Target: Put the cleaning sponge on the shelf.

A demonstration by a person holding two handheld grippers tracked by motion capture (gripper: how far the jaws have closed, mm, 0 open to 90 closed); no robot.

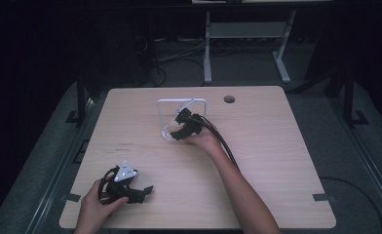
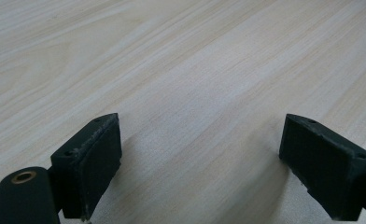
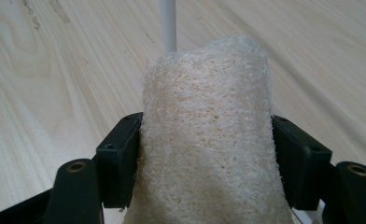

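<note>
Left gripper (image 1: 141,191) rests on near-left tabletop (image 1: 267,161), jaws wide apart, holding nothing. Right gripper (image 3: 204,140) clamped on a fibrous loofah sponge (image 3: 207,140), at the near edge of a white tray (image 1: 161,109), mid-tabletop.

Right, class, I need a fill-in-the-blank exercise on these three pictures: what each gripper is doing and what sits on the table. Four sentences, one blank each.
1. The right gripper has its jaws shut on a cream-coloured fibrous ____.
2. The left gripper has its jaws ____, with nothing between them.
3. The right gripper reaches over a shallow white ____ tray with a raised rim.
4. Both grippers work above a light ____ table.

Missing words: loofah sponge; open; square; wooden
</note>
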